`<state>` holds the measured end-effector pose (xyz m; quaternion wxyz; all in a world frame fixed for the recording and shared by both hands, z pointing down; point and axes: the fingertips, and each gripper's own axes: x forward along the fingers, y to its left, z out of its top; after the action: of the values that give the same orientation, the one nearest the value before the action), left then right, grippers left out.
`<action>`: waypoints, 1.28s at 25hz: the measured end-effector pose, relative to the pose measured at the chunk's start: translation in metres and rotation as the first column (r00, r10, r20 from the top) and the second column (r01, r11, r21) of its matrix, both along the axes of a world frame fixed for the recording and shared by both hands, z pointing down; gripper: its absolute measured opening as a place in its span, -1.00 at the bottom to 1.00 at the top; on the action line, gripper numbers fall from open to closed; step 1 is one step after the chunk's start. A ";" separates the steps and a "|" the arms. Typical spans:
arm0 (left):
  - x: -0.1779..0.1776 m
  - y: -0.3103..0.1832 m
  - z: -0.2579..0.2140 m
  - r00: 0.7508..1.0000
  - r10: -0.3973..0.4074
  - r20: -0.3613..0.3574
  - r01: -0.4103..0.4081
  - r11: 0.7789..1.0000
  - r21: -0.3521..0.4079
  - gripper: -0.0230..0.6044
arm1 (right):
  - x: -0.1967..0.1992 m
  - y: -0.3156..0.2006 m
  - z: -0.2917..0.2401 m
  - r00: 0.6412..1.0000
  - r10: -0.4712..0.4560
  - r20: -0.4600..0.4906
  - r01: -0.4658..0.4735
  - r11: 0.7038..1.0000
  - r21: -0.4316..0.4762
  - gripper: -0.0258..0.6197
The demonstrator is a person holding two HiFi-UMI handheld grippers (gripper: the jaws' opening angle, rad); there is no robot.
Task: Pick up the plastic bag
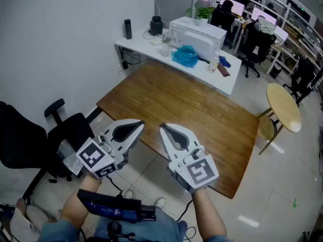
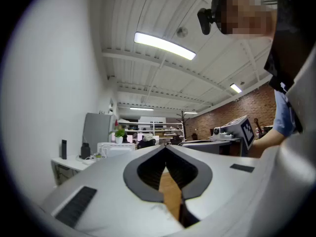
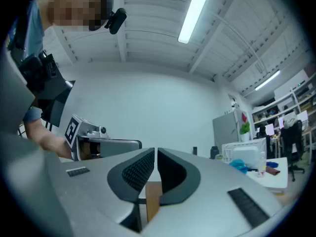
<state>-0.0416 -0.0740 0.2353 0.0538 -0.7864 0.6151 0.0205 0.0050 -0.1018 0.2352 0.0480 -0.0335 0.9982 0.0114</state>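
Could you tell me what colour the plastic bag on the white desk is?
The plastic bag is blue; head view.

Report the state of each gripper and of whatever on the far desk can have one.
left gripper: shut, nothing between its jaws
right gripper: shut, nothing between its jaws
blue plastic bag: crumpled, lying on the white desk, not held
black bottle: upright on the white desk
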 end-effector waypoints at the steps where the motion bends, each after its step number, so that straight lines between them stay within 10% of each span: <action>1: -0.005 0.004 0.003 1.000 -0.012 0.003 0.012 1.000 0.006 -0.91 | -0.006 0.003 0.003 1.000 -0.019 -0.002 0.019 1.000 -0.009 -0.83; 8: -0.063 0.070 0.039 0.966 -0.259 -0.019 0.259 0.966 -0.015 -0.85 | -0.068 0.057 0.038 0.962 -0.272 -0.029 0.270 0.961 -0.061 -0.83; 21: -0.167 0.270 0.090 0.753 -0.652 -0.084 0.650 0.758 -0.058 -0.78 | -0.182 0.239 0.098 0.782 -0.620 -0.071 0.604 0.780 -0.161 -0.65; 32: -0.240 0.355 0.171 0.721 -0.682 -0.124 0.664 0.731 -0.159 -0.78 | -0.265 0.326 0.222 0.785 -0.608 -0.115 0.524 0.752 -0.400 -0.64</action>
<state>-0.2811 0.2813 0.4066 -0.0367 -0.5060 0.8610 0.0362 -0.2602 0.2244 0.4577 -0.0776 0.2662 0.9446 -0.1756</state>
